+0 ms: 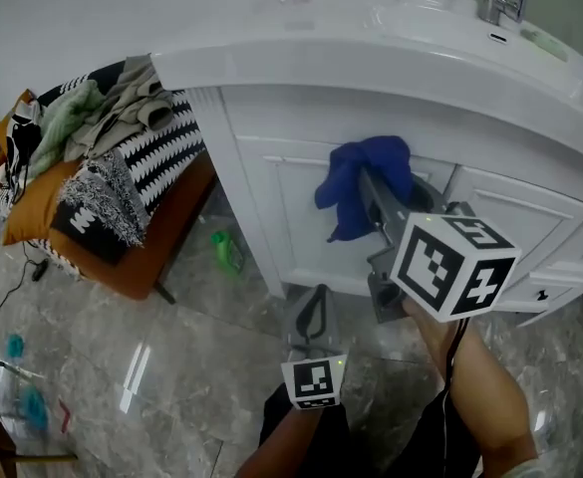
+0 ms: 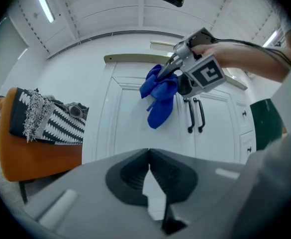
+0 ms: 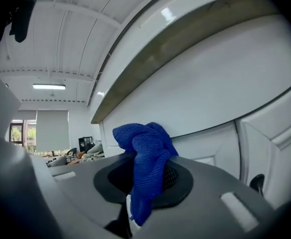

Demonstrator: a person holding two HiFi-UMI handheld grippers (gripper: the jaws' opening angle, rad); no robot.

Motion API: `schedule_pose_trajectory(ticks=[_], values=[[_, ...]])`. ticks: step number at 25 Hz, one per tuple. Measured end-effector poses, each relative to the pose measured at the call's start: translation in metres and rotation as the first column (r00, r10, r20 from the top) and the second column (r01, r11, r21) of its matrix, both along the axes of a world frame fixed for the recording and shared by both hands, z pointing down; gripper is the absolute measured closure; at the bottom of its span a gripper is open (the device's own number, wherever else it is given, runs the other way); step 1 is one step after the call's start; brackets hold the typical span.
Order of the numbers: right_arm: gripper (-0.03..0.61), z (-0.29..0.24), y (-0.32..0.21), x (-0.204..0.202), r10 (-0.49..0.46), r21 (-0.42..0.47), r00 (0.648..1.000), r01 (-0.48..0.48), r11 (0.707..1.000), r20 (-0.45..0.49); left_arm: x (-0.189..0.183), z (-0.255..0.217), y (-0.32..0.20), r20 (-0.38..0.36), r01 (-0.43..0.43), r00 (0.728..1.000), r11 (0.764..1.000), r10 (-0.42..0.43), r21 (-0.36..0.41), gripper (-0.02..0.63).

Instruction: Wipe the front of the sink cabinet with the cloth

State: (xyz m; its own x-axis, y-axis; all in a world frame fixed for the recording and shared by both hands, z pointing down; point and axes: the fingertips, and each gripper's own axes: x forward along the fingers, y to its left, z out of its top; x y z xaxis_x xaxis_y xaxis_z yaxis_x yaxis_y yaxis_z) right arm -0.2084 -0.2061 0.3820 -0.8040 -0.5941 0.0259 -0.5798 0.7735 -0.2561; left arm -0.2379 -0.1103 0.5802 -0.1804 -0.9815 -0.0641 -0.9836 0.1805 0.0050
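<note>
Right tongs (image 1: 368,185) grip a crumpled blue microfibre cloth (image 1: 363,170), held against the white panelled sink cabinet front (image 1: 289,212) ahead of them. Left tongs (image 1: 312,302) hang lower, shut and empty, short of the cabinet. Only the left gripper view shows two black door handles (image 2: 195,114) just beside the cloth.

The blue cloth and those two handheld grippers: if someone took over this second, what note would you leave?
Right gripper: shut on the blue cloth, holding it up at the top of a door on the sink cabinet.
Left gripper: shut, empty, held low and away from the cabinet.
Done: unclear; the white front shows no wipe marks.
Left: wipe across the doors and the drawers at the right.
</note>
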Motion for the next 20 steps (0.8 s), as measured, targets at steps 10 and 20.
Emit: schedule_pose_trajectory(ticks=[10, 20], values=[[0.522, -0.005, 0.007, -0.016, -0.026, 0.047, 0.996, 0.03, 0.998, -0.081, -0.04, -0.011, 0.019, 0.006, 0.058, 0.998, 0.998, -0.058, 0.005, 0.604], [0.522, -0.004, 0.007, -0.017, -0.025, 0.078, 0.996, 0.032, 0.996, -0.089, -0.071, 0.001, 0.023, -0.049, 0.162, 0.985, 0.987, -0.163, -0.021, 0.603]])
